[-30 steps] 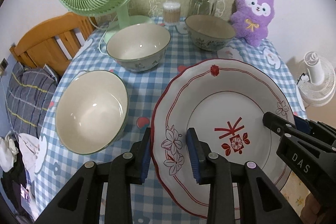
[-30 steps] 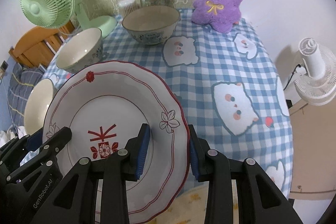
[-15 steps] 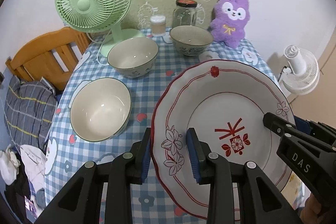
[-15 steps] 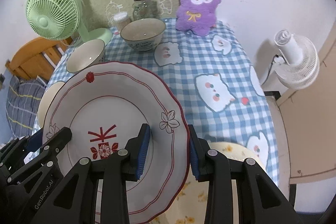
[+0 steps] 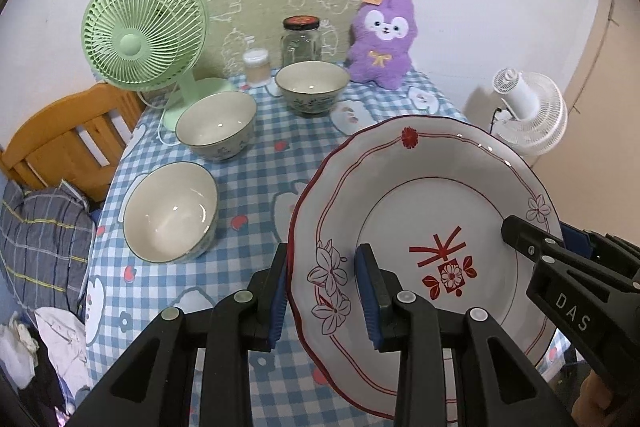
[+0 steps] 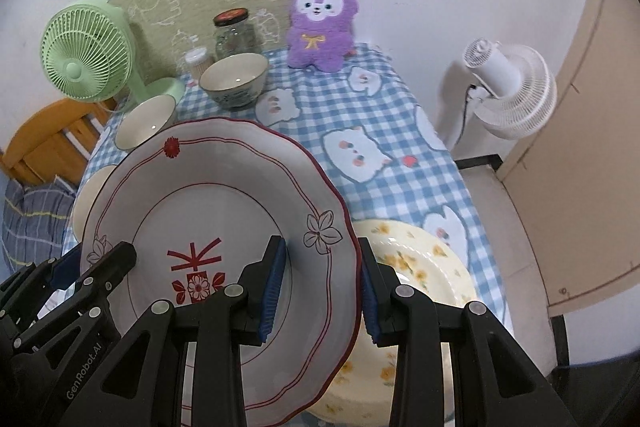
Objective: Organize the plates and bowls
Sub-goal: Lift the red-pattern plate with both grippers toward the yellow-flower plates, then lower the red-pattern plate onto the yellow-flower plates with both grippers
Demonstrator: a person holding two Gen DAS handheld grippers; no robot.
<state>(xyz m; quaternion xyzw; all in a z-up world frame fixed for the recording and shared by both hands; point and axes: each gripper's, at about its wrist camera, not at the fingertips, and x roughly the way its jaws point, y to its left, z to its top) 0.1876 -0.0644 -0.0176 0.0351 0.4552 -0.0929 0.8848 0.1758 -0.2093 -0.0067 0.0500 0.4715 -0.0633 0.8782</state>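
Note:
A white plate with red trim and flowers [image 5: 420, 211] hangs tilted above the checked table [image 5: 256, 187], held at both sides. My left gripper [image 5: 322, 267] is shut on its left rim. My right gripper [image 6: 320, 259] is shut on its right rim, and its black fingers [image 5: 520, 231] show at the plate's far side in the left wrist view. Three bowls stand on the table: a near one [image 5: 172, 213], a middle one [image 5: 216, 127] and a far one [image 5: 310, 87]. A yellow-flowered plate [image 6: 420, 267] lies on the table below the held plate [image 6: 224, 195].
At the back of the table stand a green fan [image 5: 144, 35], a glass jar [image 5: 300, 41], a small container [image 5: 256, 67] and a purple plush toy [image 5: 382, 39]. A wooden chair [image 5: 60, 143] is at the left. A white fan [image 5: 528, 111] stands off the right edge.
Both grippers have risen and drawn back with the plate, so the table's things look smaller. The yellow-flowered plate has come into view under the held plate.

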